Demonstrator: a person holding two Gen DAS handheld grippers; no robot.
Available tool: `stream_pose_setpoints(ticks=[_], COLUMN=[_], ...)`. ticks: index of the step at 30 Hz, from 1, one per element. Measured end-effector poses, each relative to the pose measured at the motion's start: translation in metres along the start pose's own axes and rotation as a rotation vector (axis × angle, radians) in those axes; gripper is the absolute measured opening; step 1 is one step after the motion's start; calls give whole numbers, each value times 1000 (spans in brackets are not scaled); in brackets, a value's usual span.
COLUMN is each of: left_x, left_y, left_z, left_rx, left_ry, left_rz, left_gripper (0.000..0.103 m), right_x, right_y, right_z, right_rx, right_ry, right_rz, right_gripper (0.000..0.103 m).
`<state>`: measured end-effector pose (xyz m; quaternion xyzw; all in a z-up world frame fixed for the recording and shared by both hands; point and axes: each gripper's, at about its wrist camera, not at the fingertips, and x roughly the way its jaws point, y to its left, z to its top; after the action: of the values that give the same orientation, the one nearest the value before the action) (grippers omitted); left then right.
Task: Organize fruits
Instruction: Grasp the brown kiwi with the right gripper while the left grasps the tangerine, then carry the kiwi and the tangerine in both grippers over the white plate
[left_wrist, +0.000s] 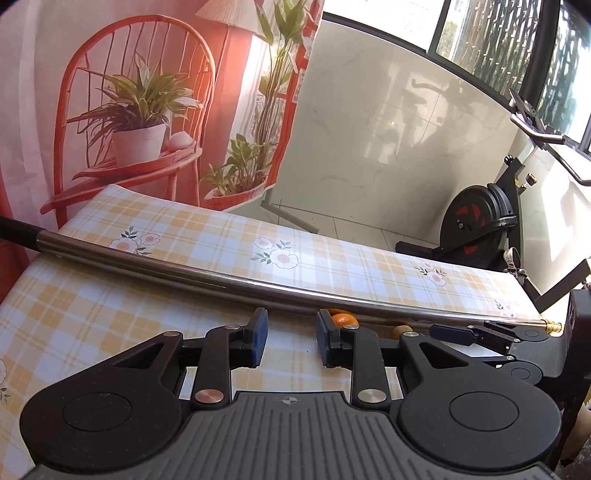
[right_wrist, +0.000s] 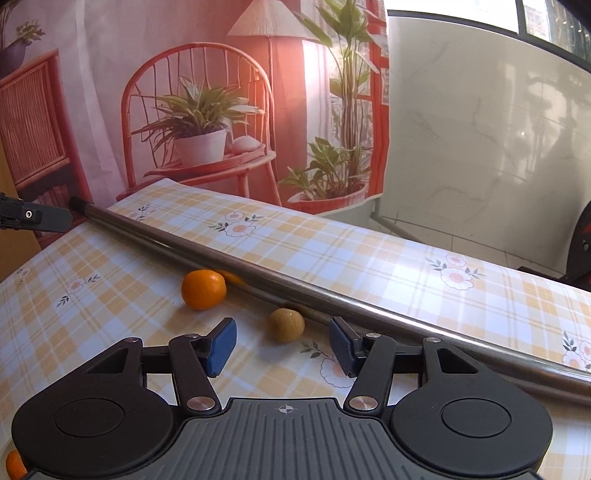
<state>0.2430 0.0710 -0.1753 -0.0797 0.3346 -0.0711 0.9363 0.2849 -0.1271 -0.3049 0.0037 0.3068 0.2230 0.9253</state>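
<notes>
Two oranges (right_wrist: 203, 294) and one brown fruit (right_wrist: 287, 325) lie on the checked tablecloth (right_wrist: 110, 302) beside a metal pole (right_wrist: 258, 275); right gripper (right_wrist: 282, 347) spread, left gripper (left_wrist: 291, 338) narrowed, both empty.

orange (left_wrist: 343, 319): mostly hidden behind left claw's right pad | second orange (right_wrist: 232, 277): largely hidden under metal tube (right_wrist: 258, 266) | third orange (right_wrist: 14, 474): cut by picture's lower left corner | brown fruit (left_wrist: 400, 331): half hidden, kind unclear

You are in a home: a yellow plaid flowered tablecloth (right_wrist: 332, 251) covers the table, a black exercise bike (left_wrist: 476, 225) stands by the tiled wall (left_wrist: 388, 122).
</notes>
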Motion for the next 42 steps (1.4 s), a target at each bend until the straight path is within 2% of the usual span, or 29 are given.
stream_pose_setpoints(ticks=[7,11,13,21,25,27,28,31,42], left_x=[24,34,38,52,63,70,75,84,115], left_y=[-6,-7,-8,-16,-23,-27,-29,-34,-37], left_z=[2,-1,-3,-3,-2,-1,-1,-1,0], left_rx=[25,12,13,37,67,85,94,110,106], left_ry=[27,52,61,86,103,113,119,122,172], left_rz=[-27,-45,-49,-80,-106,-116,-120,-111,-45], left_gripper=[30,32,40,40,41,43,47,51,52], right_x=[28,36,37,17,-3,-13,-18,-34,-61], right_y=[-4,-9,-11,-17,-28,-34,-37,-44,-50], right_z=[0,-2,-4,-10,-23,-29,-33,-46,-73], right_rx=[15,39,51,90,142,175,190,230,290], right_ry=[16,26,27,-1,-28,-41,-48,-70,-112], right_rz=[9,18,32,50,21,11,6,-13,-31], right_gripper=[41,25,24,24,24,24,24,24,24])
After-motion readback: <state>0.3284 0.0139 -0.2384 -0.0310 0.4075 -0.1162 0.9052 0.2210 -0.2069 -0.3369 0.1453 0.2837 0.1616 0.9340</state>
